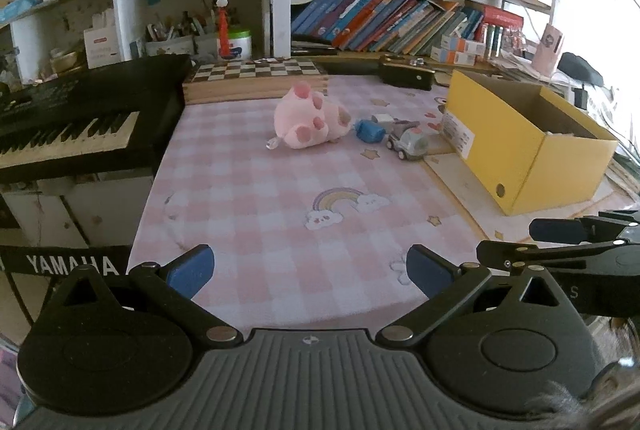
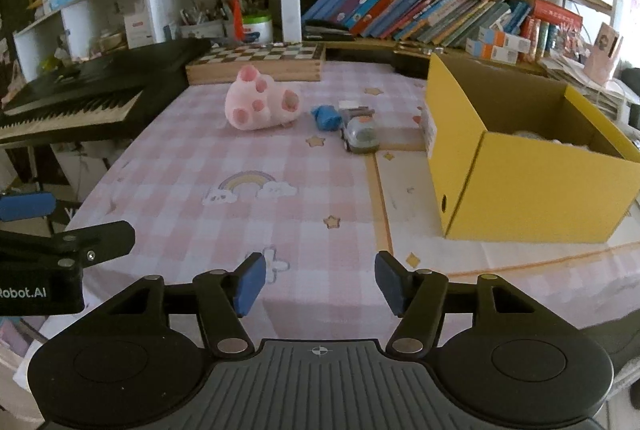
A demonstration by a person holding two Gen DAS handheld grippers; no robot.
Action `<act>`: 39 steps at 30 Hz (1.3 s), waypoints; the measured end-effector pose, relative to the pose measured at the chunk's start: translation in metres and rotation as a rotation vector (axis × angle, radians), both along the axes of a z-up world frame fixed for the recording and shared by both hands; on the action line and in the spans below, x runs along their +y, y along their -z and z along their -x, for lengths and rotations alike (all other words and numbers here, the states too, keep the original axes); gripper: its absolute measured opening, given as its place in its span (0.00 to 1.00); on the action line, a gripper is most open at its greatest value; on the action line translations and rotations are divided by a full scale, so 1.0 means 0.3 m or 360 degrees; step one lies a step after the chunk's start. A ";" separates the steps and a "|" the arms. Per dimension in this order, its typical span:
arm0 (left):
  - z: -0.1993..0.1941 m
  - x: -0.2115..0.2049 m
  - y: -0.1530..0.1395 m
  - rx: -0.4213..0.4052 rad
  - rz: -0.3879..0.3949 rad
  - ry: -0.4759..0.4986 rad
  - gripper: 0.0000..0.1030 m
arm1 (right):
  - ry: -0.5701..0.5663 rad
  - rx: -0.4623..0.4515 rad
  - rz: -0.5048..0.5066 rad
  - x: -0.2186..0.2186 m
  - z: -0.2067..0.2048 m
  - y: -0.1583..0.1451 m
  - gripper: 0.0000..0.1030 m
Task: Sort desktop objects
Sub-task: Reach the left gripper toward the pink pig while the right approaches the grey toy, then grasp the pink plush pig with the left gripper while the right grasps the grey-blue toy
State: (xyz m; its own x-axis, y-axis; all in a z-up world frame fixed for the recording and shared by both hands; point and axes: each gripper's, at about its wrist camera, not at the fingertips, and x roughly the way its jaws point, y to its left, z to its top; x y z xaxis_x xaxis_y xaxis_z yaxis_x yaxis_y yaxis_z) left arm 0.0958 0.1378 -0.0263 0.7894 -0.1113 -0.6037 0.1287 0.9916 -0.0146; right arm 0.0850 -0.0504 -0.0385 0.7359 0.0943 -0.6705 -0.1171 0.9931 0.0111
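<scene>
- The left gripper [image 1: 310, 272] hovers over the near edge of the pink checked tablecloth [image 1: 256, 198], its blue pads spread wide with only cloth showing between them.
- The right gripper [image 2: 320, 284] hangs beside it at the same edge, jaws parted to a middling gap and holding nothing.
- Seen from the left gripper's camera, the pink plush toy [image 1: 310, 120] lies on its side at twelve o'clock, well away across the cloth, paw pads facing us.
- Just at its three o'clock sits a small blue object [image 1: 369, 131], and next to that a little grey toy car [image 1: 409, 144]; a second small vehicle behind them is too blurred to make out.
- The yellow cardboard box [image 1: 520, 166] stands open at about two o'clock, near the car but apart from it; something pale lies inside, hard to tell what.
- A black keyboard [image 1: 80, 118] runs along at ten o'clock.
- A chessboard box [image 1: 256, 78] sits behind the plush, under the crowded bookshelves [image 1: 400, 18].
</scene>
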 end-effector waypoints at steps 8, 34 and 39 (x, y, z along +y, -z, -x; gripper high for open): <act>-0.168 -0.007 0.006 0.0005 -0.0011 -0.0029 1.00 | -0.0014 0.0027 0.0008 -0.010 -0.162 0.023 0.64; -0.777 -0.121 0.051 0.0037 -0.0118 -0.0041 1.00 | -0.0055 0.0109 0.0080 -0.044 -0.657 0.093 0.71; -0.885 -0.127 0.103 0.0100 -0.0139 -0.0027 1.00 | -0.0037 0.0123 0.0119 -0.031 -0.745 0.113 0.72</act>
